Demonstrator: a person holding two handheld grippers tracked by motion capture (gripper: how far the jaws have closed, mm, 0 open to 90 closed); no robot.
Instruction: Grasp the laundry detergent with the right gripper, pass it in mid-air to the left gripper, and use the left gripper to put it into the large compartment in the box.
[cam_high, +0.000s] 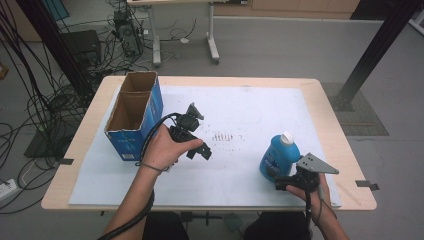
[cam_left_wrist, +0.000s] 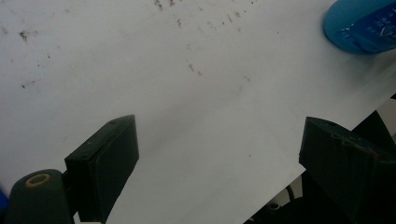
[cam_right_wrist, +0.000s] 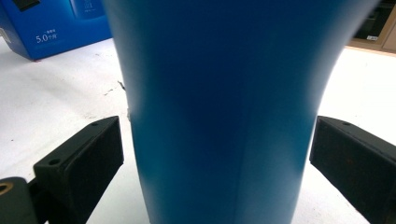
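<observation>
Wooden table (cam_high: 327, 107) with rounded corners, most of its top covered by a white sheet (cam_high: 250, 115) that is scuffed, with dark smudges near its middle. Blue bottle (cam_high: 278, 157) with white cap stands upright on the sheet near the front right corner. Right gripper (cam_high: 289, 183) is at the bottle's front side, low to the surface, grey three-cornered plate on top; in the right gripper view the bottle (cam_right_wrist: 219, 116) stands between the two spread jaws, small gaps on both sides, not pinched. Left gripper (cam_high: 199, 149) is held over the sheet left of centre, just beside an open blue cardboard box (cam_high: 134, 112) that sits near the back left corner, two compartments, both look empty. Left gripper view: jaws spread wide with bare sheet (cam_left_wrist: 187, 93) between them, nothing held, bottle (cam_left_wrist: 362, 25) far off at the top right of that view. Room: grey floor, tangle of black cables (cam_high: 30, 95) and a dark equipment case left of the table, legs of another desk (cam_high: 212, 37) behind, black frame posts at both sides
</observation>
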